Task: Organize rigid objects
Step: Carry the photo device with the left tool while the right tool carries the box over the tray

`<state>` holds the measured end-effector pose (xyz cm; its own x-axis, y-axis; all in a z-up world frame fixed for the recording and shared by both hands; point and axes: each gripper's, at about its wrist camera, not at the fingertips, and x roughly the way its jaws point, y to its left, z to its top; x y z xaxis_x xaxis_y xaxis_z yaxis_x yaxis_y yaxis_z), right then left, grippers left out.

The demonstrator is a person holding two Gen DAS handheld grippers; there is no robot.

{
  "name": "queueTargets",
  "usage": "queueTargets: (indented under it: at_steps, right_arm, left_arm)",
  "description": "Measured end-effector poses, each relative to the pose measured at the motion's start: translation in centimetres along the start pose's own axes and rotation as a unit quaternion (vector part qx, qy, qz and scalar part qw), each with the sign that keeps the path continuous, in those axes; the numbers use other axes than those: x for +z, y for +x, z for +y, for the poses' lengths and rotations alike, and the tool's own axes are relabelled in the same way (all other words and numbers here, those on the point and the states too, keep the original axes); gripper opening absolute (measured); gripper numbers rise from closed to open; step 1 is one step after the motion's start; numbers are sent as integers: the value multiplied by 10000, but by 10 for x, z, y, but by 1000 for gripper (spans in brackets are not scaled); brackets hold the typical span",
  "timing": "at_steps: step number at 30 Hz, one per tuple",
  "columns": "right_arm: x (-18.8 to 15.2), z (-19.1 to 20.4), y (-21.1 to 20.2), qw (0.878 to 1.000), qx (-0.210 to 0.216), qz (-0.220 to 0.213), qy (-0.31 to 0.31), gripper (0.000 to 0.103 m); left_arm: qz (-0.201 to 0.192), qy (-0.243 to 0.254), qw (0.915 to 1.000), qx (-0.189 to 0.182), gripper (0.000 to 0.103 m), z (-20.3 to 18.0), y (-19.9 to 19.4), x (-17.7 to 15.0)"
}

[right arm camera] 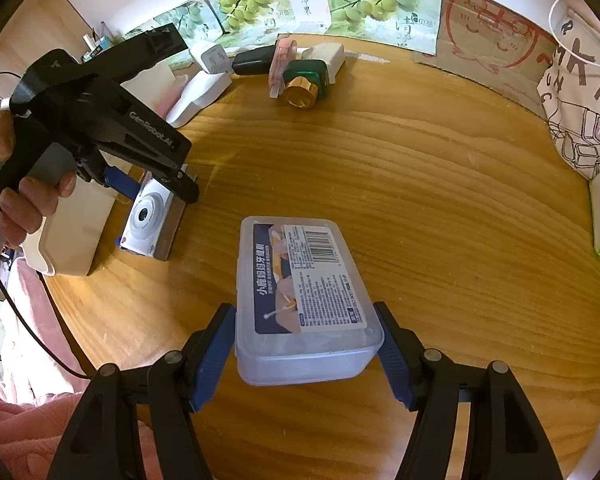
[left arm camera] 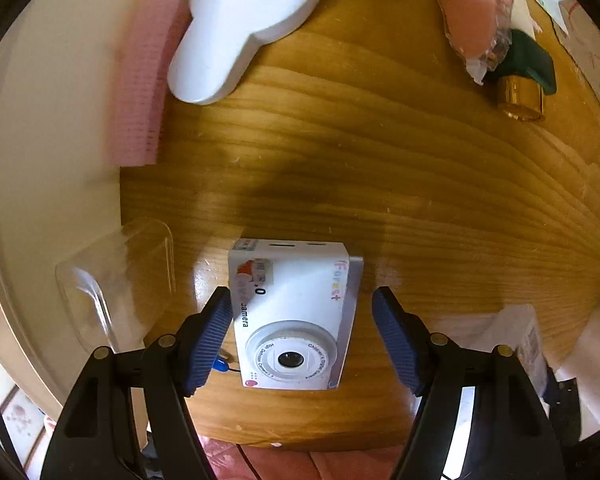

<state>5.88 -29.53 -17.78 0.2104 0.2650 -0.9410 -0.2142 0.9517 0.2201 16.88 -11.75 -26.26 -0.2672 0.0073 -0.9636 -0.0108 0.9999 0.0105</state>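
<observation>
Black hand-held gripper (right arm camera: pixel 152 184), ribbed blue pads (left arm camera: pixel 214 336), white "GenRobot.AI" lettering, possibly brass pivot pins

The table (left arm camera: pixel 380 168) was honey-yellow wood with darker curved grain. The camera (left arm camera: pixel 292 312) was white, with a pastel multicoloured word, black lettering, a grey lens ring and a pink dot at its 7 o'clock corner. Both grippers were black with blue ribbed pads (left arm camera: pixel 210 336). At 10 o'clock lay a pink ribbed brush (left arm camera: pixel 140 80) beside a white holder (left arm camera: pixel 240 24). At 1 o'clock stood a dark green bottle (left arm camera: pixel 530 60) with a gold cap (left arm camera: pixel 520 98). The box (right arm camera: pixel 304 300) was clear, its label navy and white with a black barcode. The poster (right arm camera: pixel 340 4) showed green grapes.
</observation>
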Motion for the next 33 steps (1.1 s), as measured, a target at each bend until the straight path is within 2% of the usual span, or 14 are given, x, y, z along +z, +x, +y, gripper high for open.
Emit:
queueTargets:
  at_steps: [3, 6, 9, 17, 26, 28, 33]
  right_arm:
    - [-1, 0, -1, 10000, -26, 16, 3, 68]
    - [-2, 0, -3, 10000, -81, 41, 8, 68]
    - [-1, 1, -5, 9999, -138, 64, 36, 68]
    - [5, 9, -17, 9996, -279, 2, -23, 67]
    - [16, 26, -32, 9992, -361, -176, 21, 67]
    - [19, 32, -35, 9989, -441, -175, -19, 67]
    - [25, 51, -45, 9981, -535, -271, -124, 67]
  left_arm:
    - [-32, 37, 9999, 121, 69, -4, -1, -6]
    - [-113, -77, 9999, 9, 61, 4, -5, -8]
    - [-112, -112, 9998, -119, 61, 11, -10, -7]
    - [-184, 188, 9987, -436, 60, 22, -32, -18]
    - [-619, 739, 9924, -771, 61, 24, -86, -36]
    - [-777, 872, 9899, -804, 60, 15, -103, -38]
    - [-1135, 1098, 9829, -953, 61, 26, -139, -46]
